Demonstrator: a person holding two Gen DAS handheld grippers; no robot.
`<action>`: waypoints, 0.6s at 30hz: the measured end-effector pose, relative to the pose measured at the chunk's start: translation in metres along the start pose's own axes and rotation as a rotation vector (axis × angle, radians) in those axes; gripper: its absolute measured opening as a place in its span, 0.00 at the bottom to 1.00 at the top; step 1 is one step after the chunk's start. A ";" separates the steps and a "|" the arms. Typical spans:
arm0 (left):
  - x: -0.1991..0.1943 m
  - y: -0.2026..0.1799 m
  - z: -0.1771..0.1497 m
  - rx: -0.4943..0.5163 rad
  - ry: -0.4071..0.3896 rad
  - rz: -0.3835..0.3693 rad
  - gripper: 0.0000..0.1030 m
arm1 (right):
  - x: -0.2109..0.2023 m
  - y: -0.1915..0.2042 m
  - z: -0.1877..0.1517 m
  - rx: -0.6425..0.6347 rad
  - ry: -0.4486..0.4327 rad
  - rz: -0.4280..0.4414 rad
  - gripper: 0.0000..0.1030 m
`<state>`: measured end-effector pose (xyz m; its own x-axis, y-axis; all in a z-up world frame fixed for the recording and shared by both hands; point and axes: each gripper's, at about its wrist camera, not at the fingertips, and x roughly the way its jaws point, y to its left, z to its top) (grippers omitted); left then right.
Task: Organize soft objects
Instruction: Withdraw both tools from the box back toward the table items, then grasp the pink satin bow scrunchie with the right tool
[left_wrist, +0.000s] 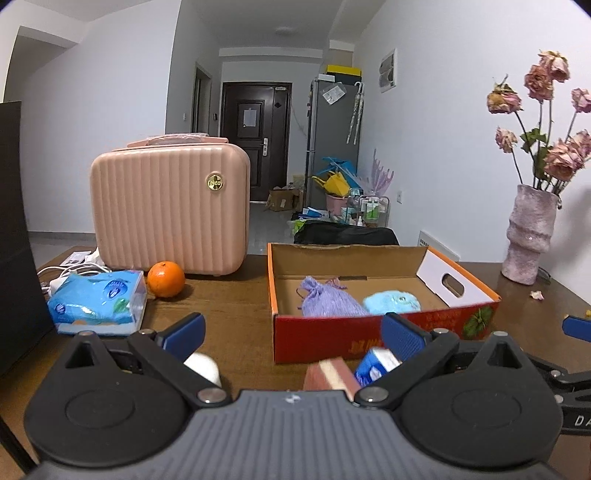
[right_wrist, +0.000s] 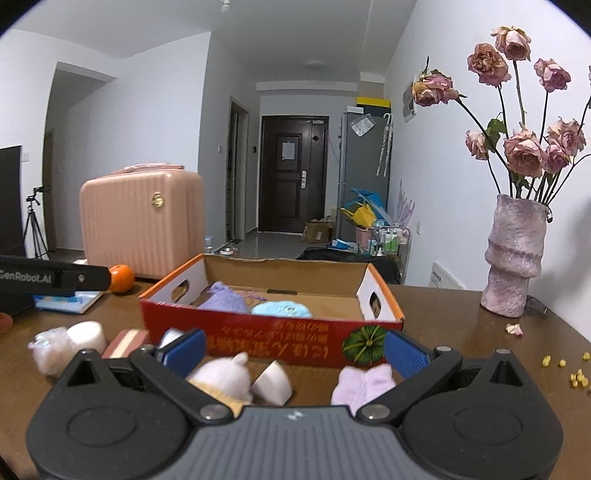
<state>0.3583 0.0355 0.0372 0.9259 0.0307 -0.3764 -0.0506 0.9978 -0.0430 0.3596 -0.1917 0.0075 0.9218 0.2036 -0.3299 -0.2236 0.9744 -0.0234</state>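
An open cardboard box (left_wrist: 458, 321) (right_wrist: 273, 341) with a red front stands on the wooden table. Inside lie a purple drawstring pouch (left_wrist: 327, 299) (right_wrist: 225, 301) and a light blue plush (left_wrist: 391, 301) (right_wrist: 280, 309). My left gripper (left_wrist: 293, 332) is open and empty, in front of the box's left part. My right gripper (right_wrist: 294, 349) is open and empty over a white-and-yellow plush (right_wrist: 223, 378), a white bowl-shaped piece (right_wrist: 272, 382) and a lilac soft item (right_wrist: 364, 384) lying before the box. A fluffy pink-white ball (right_wrist: 48, 350) and a white roll (right_wrist: 88, 334) lie at left.
A pink hard case (left_wrist: 170, 206), an orange (left_wrist: 166, 278) and a blue tissue pack (left_wrist: 98, 301) sit at left. A vase of dried roses (right_wrist: 515, 258) stands at right, with yellow crumbs (right_wrist: 576, 376) near it. A pink-and-cream block (right_wrist: 125, 341) and a small blue pack (left_wrist: 375, 365) lie near the box.
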 end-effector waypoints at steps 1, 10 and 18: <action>-0.004 0.000 -0.002 0.000 -0.001 -0.002 1.00 | -0.005 0.001 -0.003 0.000 0.001 0.007 1.00; -0.040 0.009 -0.032 -0.005 0.014 -0.016 1.00 | -0.043 0.013 -0.030 -0.007 0.007 0.051 1.00; -0.059 0.016 -0.056 0.022 0.041 -0.003 1.00 | -0.064 0.019 -0.046 -0.010 0.022 0.065 1.00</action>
<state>0.2816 0.0461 0.0066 0.9099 0.0255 -0.4140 -0.0389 0.9990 -0.0239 0.2815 -0.1901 -0.0153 0.8980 0.2642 -0.3519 -0.2861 0.9581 -0.0108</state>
